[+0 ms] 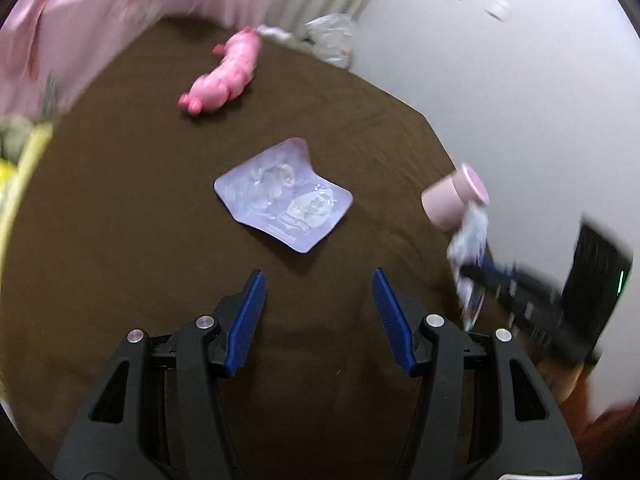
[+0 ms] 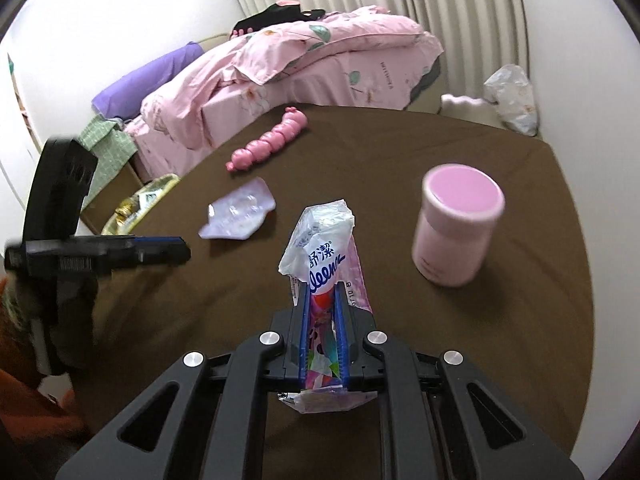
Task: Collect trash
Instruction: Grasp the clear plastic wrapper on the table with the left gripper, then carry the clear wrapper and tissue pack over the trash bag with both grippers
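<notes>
My right gripper [image 2: 322, 286] is shut on an empty tissue-pack wrapper [image 2: 320, 248], white and pink plastic, held above the brown table [image 2: 400, 160]. In the left wrist view this wrapper [image 1: 470, 236] and the right gripper [image 1: 476, 272] show blurred at the right. A flat lilac plastic blister package [image 1: 284, 192] lies on the table ahead of my left gripper [image 1: 318, 276], which is open and empty above the cloth. The package also shows in the right wrist view [image 2: 238, 216], with the left gripper [image 2: 176, 250] near it.
A pink lidded cup [image 2: 458, 224] stands at the right, also in the left wrist view [image 1: 454, 198]. A pink segmented toy [image 1: 224, 76] lies at the far side. A bed with pink bedding [image 2: 300, 64] is behind. A plastic bag [image 2: 512, 98] sits in the corner. A yellow tray [image 2: 136, 204] is at the left edge.
</notes>
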A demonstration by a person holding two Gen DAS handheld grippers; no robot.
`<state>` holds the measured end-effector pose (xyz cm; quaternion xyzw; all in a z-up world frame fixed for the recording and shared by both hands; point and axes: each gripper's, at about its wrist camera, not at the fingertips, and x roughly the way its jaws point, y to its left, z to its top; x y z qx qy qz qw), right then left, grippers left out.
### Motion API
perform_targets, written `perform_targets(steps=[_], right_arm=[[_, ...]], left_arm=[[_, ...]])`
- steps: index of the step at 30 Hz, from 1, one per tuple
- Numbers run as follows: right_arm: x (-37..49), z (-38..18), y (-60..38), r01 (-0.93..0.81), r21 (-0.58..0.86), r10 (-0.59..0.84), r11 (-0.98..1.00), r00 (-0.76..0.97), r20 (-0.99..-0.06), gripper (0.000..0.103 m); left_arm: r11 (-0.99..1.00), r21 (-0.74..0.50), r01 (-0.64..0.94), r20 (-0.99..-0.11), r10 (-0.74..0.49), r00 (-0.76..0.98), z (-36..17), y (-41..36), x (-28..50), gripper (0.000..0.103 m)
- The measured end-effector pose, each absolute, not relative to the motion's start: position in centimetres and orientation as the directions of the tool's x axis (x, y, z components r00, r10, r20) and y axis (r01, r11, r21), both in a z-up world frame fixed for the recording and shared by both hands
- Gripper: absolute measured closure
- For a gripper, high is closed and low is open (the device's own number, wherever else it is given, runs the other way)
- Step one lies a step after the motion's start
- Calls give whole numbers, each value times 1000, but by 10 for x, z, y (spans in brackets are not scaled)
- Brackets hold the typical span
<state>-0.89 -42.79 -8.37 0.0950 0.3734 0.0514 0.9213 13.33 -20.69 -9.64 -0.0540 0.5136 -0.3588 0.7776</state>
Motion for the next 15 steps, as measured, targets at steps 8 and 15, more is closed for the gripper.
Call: perform_targets(steps=[8,15], right_arm=[[-17,-100,-428,-4,203,147,979,706,-693,91],[-14,-96,-418,-24,181,143,983,714,-685,91]], left_arm=[[813,-479,330,-763,-572,301,-100,-220,155,74],[829,-419,371,-768,-542,343,-97,-220,150,100]])
